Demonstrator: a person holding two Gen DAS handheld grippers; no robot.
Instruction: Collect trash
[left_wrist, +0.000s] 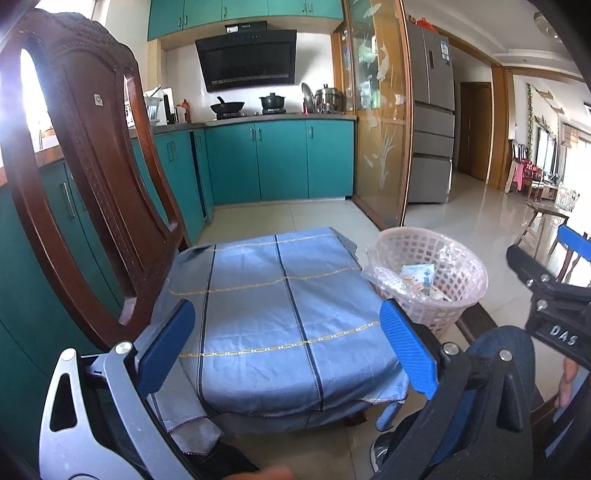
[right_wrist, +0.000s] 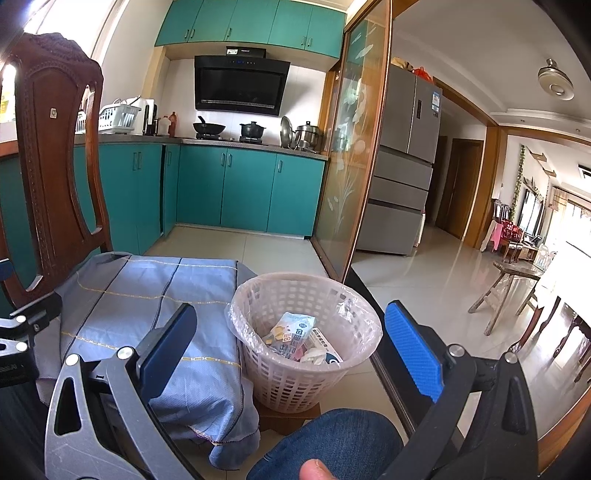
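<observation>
Both tools spread empty, left tool (left_wrist: 288, 347), right tool (right_wrist: 291, 354), basket (right_wrist: 258, 295) beside cloth edge (right_wrist: 236, 314)

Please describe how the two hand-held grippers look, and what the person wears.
Each hand-held gripper, left and right, has two flat fingers with textured blue pads on linkages with silver bolts. One side's linkage is grey metal, the other's black. The right one's black body shows white letters "DAS" in the left view. The person wears blue jeans.

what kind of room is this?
A home kitchen, likely opening onto a living area: teal cabinets, a range hood over a wok on the stove, and a fridge.
</observation>
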